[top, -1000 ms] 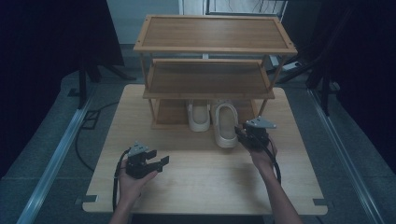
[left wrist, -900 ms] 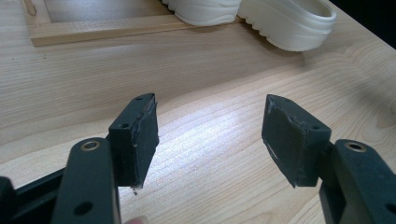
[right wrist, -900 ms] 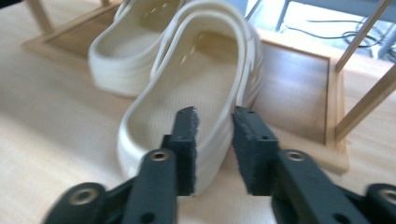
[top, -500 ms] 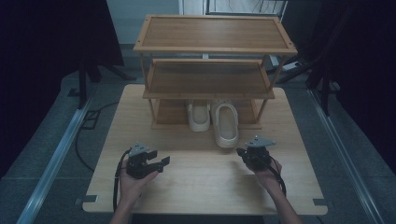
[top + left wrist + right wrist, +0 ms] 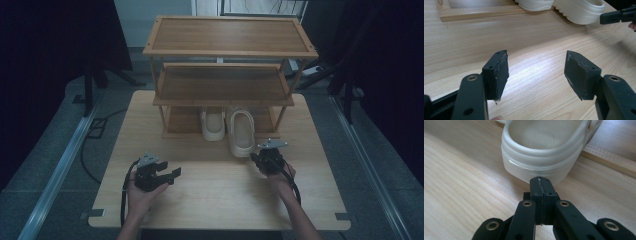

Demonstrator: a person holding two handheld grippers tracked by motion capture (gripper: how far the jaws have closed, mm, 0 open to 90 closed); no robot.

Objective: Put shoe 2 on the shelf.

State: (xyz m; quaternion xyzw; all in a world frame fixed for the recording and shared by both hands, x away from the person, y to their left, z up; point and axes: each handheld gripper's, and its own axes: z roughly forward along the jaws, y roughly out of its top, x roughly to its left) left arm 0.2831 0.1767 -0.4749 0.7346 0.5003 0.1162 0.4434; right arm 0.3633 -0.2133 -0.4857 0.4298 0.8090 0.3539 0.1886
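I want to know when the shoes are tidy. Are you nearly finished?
Nearly. Both white shoes are at the bottom shelf: the left shoe mostly tucked in, the right shoe sticking out. The right gripper, shut and empty, sits by its heel. It likely needs pushing in.

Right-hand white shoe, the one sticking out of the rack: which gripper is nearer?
Right. The right gripper, shut and empty, sits just off the heel of the right-hand white shoe. The left gripper, open, rests well across the table toward the person's left.
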